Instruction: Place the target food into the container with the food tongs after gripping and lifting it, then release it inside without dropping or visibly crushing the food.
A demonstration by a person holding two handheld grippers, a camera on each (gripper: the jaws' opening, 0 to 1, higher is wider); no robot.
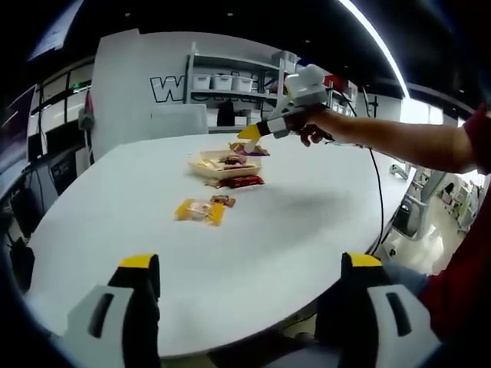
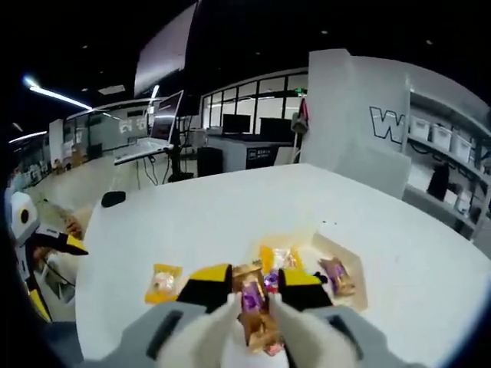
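Left gripper view: the left gripper [image 1: 249, 287] hangs over the near edge of the white table [image 1: 307, 222], jaws wide apart and empty. Toward the far edge, the right gripper [image 1: 253, 132] hovers over a shallow tray [image 1: 224, 164] of wrapped snacks. A yellow packet [image 1: 199, 211] lies nearer.

Right gripper view: the right gripper [image 2: 257, 285] is clamped on a purple-wrapped snack [image 2: 252, 297], just above the tray [image 2: 353, 268].
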